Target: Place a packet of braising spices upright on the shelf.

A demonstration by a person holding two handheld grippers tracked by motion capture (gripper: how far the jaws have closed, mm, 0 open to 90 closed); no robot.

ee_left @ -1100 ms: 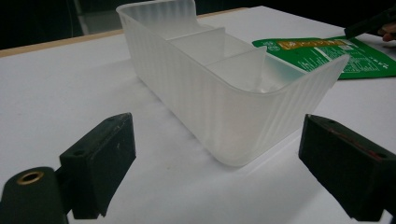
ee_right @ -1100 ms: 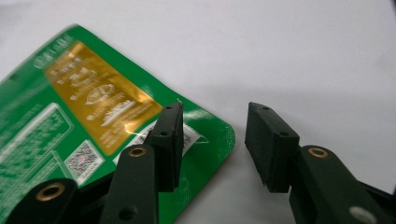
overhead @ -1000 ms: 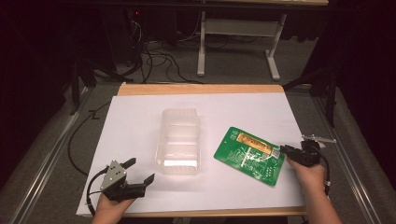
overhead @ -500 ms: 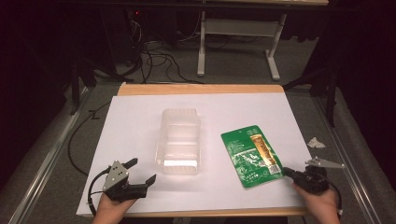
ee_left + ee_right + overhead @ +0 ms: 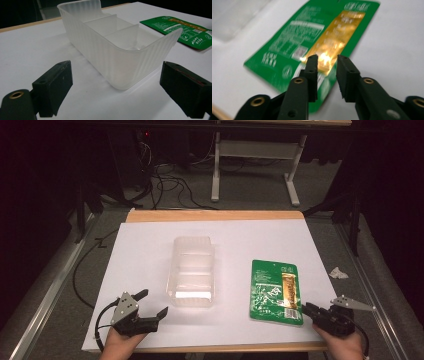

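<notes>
Right tool (image 5: pixel 325 58) sits narrowly parted, empty, just off the green sachet (image 5: pixel 275 291) lying flat on the surface (image 5: pixel 150 255). Looks thin, floppy, slick; probably pinch an edge.

The container (image 5: pixel 117 47) at frame centre is translucent ribbed plastic with a frosted look. The green packet (image 5: pixel 276 291) is glossy film, its gold strip shining. White matt paper (image 5: pixel 150 255) covers the wooden table (image 5: pixel 215 215). Both claws are matt black plastic.
</notes>
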